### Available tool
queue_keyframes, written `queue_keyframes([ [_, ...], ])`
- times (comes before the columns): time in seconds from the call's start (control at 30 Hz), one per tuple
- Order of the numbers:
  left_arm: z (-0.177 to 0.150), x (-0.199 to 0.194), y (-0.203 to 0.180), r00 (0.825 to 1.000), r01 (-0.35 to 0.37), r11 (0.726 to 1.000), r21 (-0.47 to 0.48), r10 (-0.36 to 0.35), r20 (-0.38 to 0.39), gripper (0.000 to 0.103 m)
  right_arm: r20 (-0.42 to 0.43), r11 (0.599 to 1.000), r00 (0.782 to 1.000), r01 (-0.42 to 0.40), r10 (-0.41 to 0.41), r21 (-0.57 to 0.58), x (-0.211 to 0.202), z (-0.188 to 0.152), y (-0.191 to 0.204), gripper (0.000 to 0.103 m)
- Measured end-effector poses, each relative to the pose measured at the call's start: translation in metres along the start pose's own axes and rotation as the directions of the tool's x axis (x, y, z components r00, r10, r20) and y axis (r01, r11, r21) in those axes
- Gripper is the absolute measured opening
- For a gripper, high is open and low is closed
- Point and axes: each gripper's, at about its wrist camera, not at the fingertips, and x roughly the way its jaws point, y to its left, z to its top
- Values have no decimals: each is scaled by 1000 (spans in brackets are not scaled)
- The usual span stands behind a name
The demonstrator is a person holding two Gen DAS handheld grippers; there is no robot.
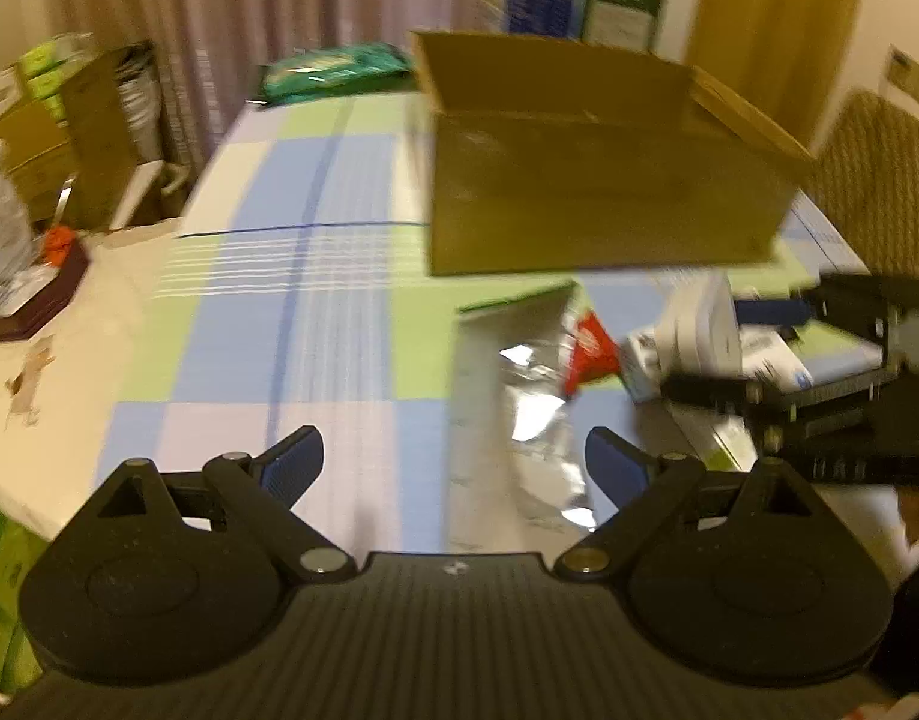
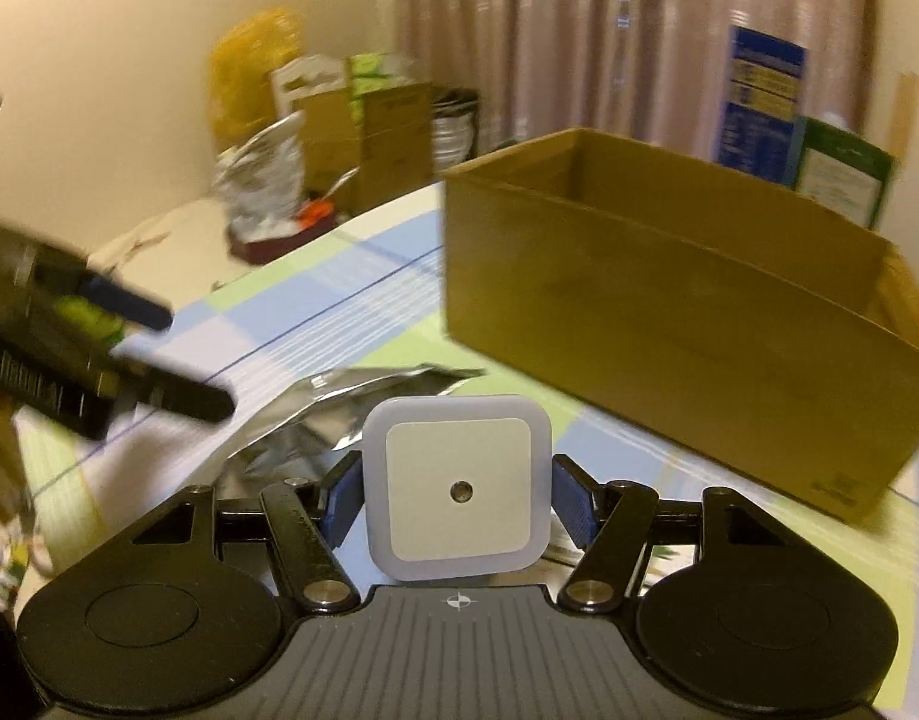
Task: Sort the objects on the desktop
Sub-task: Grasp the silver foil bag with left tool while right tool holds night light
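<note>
Held nearest the lens, between the right gripper pads: white square night light, near the cardboard box. Likely light, rigid, smooth plastic (slippery on flat sides), best pinched across opposite edges. Left gripper wide, empty, above foil pouch. Plug side hidden; box interior mostly unseen, frames blurred.

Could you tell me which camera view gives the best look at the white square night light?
The right wrist view: the night light fills the middle, face-on, between the right gripper pads, its small round sensor plain. In the left wrist view it is only a blurred white shape at the right edge, seen side-on between that gripper's fingers.
</note>
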Motion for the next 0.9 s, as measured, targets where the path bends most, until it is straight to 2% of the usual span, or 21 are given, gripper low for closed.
queue_keyframes([
  [0.13, 2, 21, -17, 998, 23, 996, 83, -18, -60, 92, -2, 998, 999, 33, -33, 46, -4, 1, -9, 63],
  [0.3, 5, 43, -28, 992, 29, 989, 148, -10, -129, 88, -1, 996, 999, 32, -32, 79, -7, 3, -13, 62],
  [0.43, 11, 64, -29, 981, 33, 986, 161, -2, -193, 78, -8, 996, 999, 40, -39, 86, -7, 2, -16, 62],
  [0.6, 16, 85, -26, 972, 33, 986, 161, 6, -236, 71, -14, 994, 999, 31, -30, 101, -6, 2, -19, 62],
  [0.8, 17, 92, -20, 966, 42, 990, 137, -5, -259, 55, -20, 993, 1000, 23, -21, 114, -5, 4, -20, 62],
  [0.87, 17, 92, -19, 968, 34, 991, 131, 0, -252, 42, -24, 992, 1000, 21, -18, 121, -5, 4, -20, 62],
  [0.9, 18, 91, -19, 968, 36, 991, 127, -3, -251, 40, -25, 992, 1000, 19, -16, 123, -4, 5, -19, 62],
])
